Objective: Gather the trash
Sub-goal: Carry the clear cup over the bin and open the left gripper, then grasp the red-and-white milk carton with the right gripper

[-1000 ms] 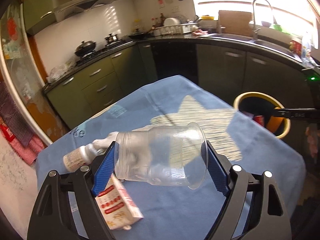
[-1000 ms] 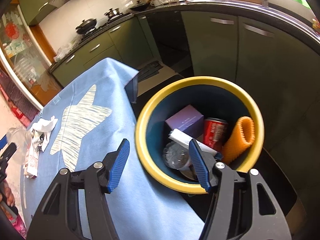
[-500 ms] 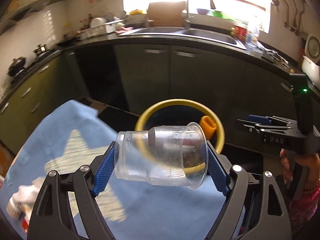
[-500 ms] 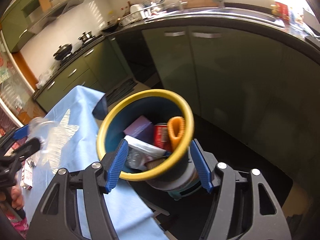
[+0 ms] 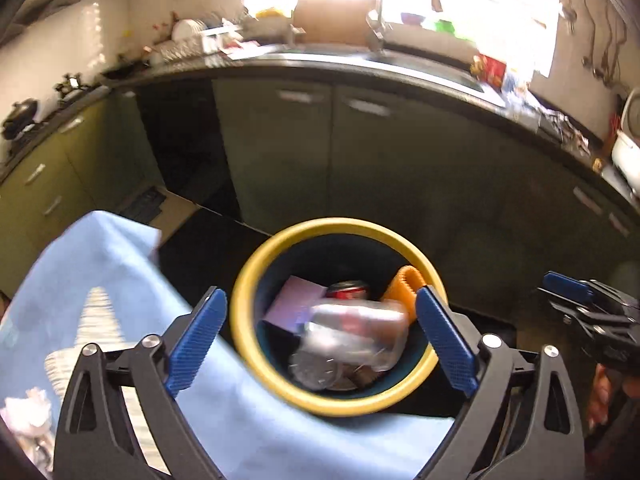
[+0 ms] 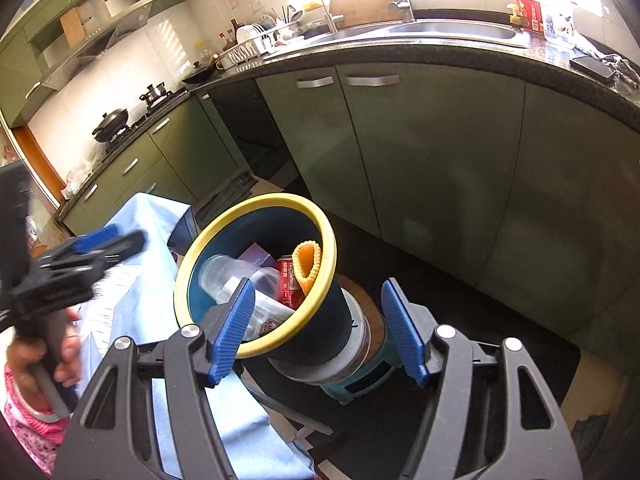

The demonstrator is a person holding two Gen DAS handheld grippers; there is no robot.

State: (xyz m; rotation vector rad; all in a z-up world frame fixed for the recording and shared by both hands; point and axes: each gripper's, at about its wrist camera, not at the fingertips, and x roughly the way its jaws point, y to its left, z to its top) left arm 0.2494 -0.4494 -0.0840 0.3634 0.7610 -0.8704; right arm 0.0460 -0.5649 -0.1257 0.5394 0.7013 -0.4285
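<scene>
Now left tongs gape wide, empty.

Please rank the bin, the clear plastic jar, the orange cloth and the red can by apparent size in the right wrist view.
1. bin
2. clear plastic jar
3. orange cloth
4. red can, though it is mostly hidden, so unsure against the cloth.

Above the yellow-rimmed bin your way down is open; inside, a clear plastic cup lies across it, and the blue-clothed table flanks its left.
</scene>
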